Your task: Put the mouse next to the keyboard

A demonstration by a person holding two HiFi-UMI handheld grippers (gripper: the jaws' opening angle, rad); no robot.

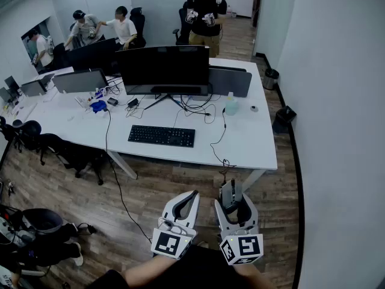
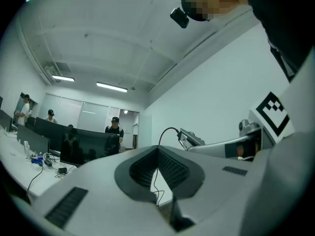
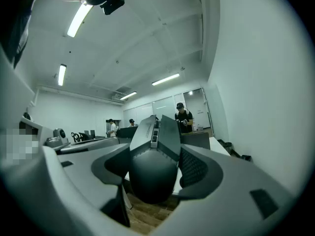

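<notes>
Right gripper [image 1: 234, 202] clamps the mouse [image 3: 150, 168], short of the keyboard [image 1: 161, 136].

Two in all, the left gripper [image 1: 190, 196] and right gripper [image 1: 232, 201]; one mouse [image 1: 229, 192] inside the right; ahead, one keyboard [image 1: 161, 135], one bottle [image 1: 231, 105].

Bare desk [image 1: 254, 138] right of keyboard [image 1: 161, 135], one cable [image 1: 218, 139] crossing, bottle [image 1: 231, 105] behind

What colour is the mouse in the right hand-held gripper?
Dark grey to black all over. The mouse shows best in the right gripper view.
</notes>
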